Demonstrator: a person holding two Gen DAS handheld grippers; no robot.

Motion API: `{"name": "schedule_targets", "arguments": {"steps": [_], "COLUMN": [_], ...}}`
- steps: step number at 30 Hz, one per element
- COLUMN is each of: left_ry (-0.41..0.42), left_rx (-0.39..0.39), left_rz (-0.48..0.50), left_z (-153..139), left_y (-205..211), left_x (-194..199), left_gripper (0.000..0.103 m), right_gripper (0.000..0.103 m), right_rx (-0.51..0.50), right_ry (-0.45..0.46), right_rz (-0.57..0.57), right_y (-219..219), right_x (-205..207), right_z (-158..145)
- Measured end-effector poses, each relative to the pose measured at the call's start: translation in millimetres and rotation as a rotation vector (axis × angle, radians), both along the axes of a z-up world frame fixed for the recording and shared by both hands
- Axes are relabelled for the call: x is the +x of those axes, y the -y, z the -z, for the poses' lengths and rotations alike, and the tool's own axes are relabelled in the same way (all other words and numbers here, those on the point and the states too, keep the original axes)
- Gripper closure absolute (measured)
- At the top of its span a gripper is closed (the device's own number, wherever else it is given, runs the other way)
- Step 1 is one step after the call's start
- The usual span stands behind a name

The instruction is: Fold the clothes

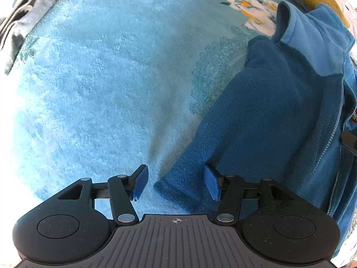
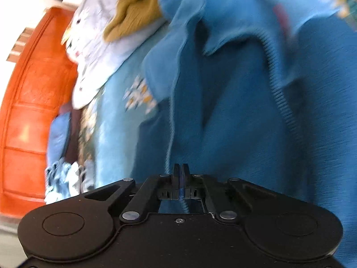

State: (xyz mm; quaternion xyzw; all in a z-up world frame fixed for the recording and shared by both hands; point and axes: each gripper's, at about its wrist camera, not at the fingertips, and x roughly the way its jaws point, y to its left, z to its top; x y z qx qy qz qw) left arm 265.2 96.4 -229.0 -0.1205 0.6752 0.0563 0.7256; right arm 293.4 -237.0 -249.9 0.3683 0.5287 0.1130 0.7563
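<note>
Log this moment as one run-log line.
left gripper: open, empty | right gripper: shut on blue fleece jacket | fold: unfinished

left tongs (image 1: 176, 183): apart, empty | blue fleece jacket (image 1: 279, 116): right, on turquoise blanket (image 1: 100, 78)

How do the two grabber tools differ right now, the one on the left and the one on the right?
The left gripper stands open with nothing between its pads, while the right gripper is shut, its pads pressed together on the zipper edge of the blue fleece jacket. The left one hangs above the sleeve's edge and the light blue blanket; the right one sits against the jacket. Both have black bodies and blue pads.
</note>
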Motion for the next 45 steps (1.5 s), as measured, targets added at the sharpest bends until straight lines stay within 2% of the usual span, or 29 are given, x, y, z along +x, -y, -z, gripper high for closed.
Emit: {"name": "schedule_targets", "arguments": {"steps": [2,3,5,6,8,9,13,14,15,18,20,25,27,29,31,33,35,38,41,45], "left_ry": [-0.004,-0.008,-0.016,-0.02,-0.025,-0.025,-0.024,-0.025,-0.026,-0.028,-0.027,-0.03,-0.036,-0.038,-0.036,-0.023,0.0,0.069,0.141,0.159], "left_rx": [-0.004,-0.004,-0.004,-0.004,-0.003,-0.003,0.0,0.0,0.001,-0.01,-0.023,-0.058,-0.05,-0.055,-0.062,-0.062,-0.052,0.006,0.013,-0.034], "left_rz": [0.005,0.007,0.009,0.01,0.004,0.004,0.016,0.015,0.014,0.002,-0.001,0.032,0.044,0.036,0.023,0.025,0.034,0.079,0.159,0.189], "left_z": [-0.9,-0.4,0.7,1.1,1.0,0.4,-1.2,-1.3,-1.5,-3.0,-4.1,-4.5,-3.6,-4.7,-7.1,-13.0,-21.1,-40.0,-58.5,-66.2], "left_y": [1.2,1.3,1.6,1.7,1.8,1.6,0.7,0.1,-0.6,-3.2,-3.9,2.8,5.5,5.0,3.9,1.7,-0.1,3.4,9.4,36.5], "left_x": [-3.2,-4.4,-6.7,-7.8,-8.1,-7.8,-6.2,-5.8,-5.5,-5.5,-6.1,-8.3,-9.2,-9.4,-9.2,-9.4,-9.3,-8.1,-4.3,-4.6], "left_gripper": [0.05,0.048,0.047,0.047,0.046,0.046,0.043,0.043,0.042,0.041,0.04,0.036,0.036,0.036,0.036,0.036,0.036,0.036,0.034,0.033], "right_gripper": [0.1,0.095,0.091,0.083,0.074,0.074,0.073,0.077,0.095,0.096,0.096,0.097,0.095,0.088,0.087,0.083,0.081,0.081,0.078,0.074], "right_rx": [-0.022,-0.018,-0.004,0.013,0.044,0.056,0.065,0.046,0.034,0.001,-0.061,-0.148,-0.142,-0.161,-0.188,-0.252,-0.358,-0.485,-0.569,-0.688], "right_ry": [-0.011,-0.012,-0.009,-0.015,-0.032,-0.032,-0.054,-0.063,-0.067,-0.061,-0.053,-0.074,-0.079,-0.067,-0.031,-0.002,0.016,0.053,0.087,0.126], "right_rz": [0.004,-0.016,-0.043,-0.058,-0.073,-0.079,-0.081,-0.08,-0.077,-0.071,-0.068,0.015,-0.008,-0.029,-0.002,0.029,0.037,0.018,-0.05,-0.223], "right_y": [21.1,29.5,26.2,21.8,4.3,-0.7,-13.2,-15.5,-16.7,-16.7,-9.3,20.0,20.2,19.1,21.8,29.5,38.7,36.5,31.2,19.8], "right_x": [-9.4,-13.7,-13.9,-12.6,-5.7,-4.1,-3.3,-2.4,-1.6,-0.4,-3.4,-13.5,-10.9,-7.1,-1.9,5.6,16.9,42.6,69.7,100.9], "right_z": [-3.6,-3.4,-0.3,4.2,14.7,18.0,26.1,27.6,27.8,24.2,17.8,13.8,14.5,9.7,0.4,-8.4,-13.4,-17.1,-17.5,-12.2]}}
